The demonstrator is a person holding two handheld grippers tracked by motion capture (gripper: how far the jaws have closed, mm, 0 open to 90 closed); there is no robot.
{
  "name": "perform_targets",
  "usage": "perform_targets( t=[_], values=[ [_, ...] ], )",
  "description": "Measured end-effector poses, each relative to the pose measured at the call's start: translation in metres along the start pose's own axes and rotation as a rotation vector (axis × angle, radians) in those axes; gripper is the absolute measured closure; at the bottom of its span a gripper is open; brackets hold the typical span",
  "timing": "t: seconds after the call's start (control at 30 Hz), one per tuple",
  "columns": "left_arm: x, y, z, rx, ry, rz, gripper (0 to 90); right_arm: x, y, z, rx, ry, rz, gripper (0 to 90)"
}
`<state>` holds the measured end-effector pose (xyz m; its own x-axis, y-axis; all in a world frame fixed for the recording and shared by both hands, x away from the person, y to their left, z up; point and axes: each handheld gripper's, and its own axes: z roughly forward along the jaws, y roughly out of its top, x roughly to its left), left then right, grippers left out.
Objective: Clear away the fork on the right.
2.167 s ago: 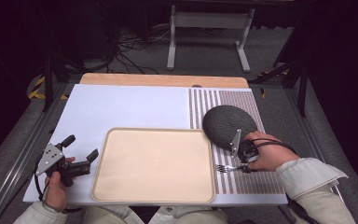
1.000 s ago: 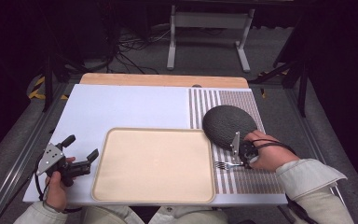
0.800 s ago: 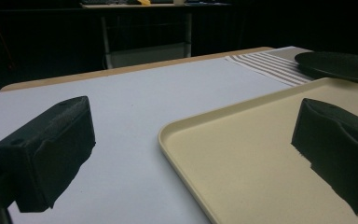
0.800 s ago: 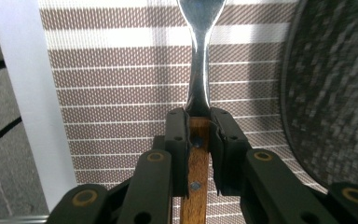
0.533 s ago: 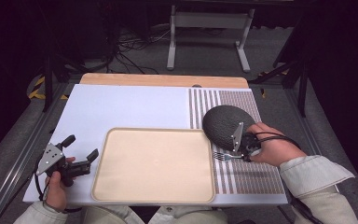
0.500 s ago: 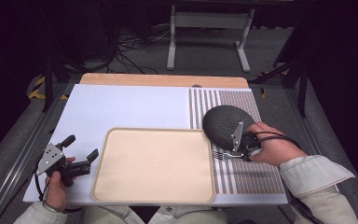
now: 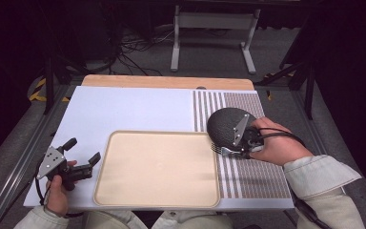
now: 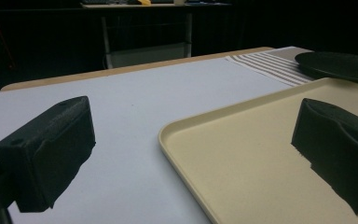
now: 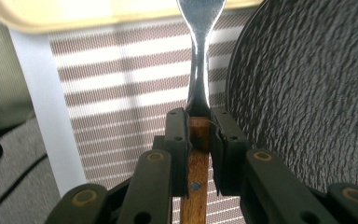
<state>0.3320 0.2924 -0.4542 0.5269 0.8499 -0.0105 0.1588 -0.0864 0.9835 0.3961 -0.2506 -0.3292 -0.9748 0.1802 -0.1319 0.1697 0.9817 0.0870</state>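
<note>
The fork (image 9: pixel 199 56), judged stiff, light and slippery, is clamped at its wooden handle by the right gripper (image 9: pixel 198 126); the left gripper (image 7: pixel 78 153) jaws are held apart.

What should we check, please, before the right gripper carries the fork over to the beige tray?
1. Grip on the fork: ok; the right gripper is shut on its wooden handle.
2. Tray free to receive: ok; its surface is bare.
3. Clearance from the dark plate: not ok; the plate lies right beside the fork.
4. Left gripper out of the path: ok; open at the tray's left edge, holding nothing.
5. Fork lifted off the striped mat: cannot tell.
</note>
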Motion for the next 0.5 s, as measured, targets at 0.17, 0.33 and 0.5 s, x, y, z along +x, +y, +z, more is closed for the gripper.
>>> perform_targets(
  t=[0.17,0.33,0.5],
  values=[
    [0.000,0.000,0.000,0.001,0.000,0.001,0.0,0.004,0.013,-0.004,-0.022,-0.018,0.049,77.9],
    [0.000,0.000,0.000,0.001,-0.001,0.001,0.0,0.007,0.025,-0.008,-0.072,-0.012,0.129,77.9],
    [0.000,0.000,0.000,-0.002,-0.001,0.000,0.1,0.009,0.037,-0.008,-0.141,0.030,0.252,77.9]
  ],
)
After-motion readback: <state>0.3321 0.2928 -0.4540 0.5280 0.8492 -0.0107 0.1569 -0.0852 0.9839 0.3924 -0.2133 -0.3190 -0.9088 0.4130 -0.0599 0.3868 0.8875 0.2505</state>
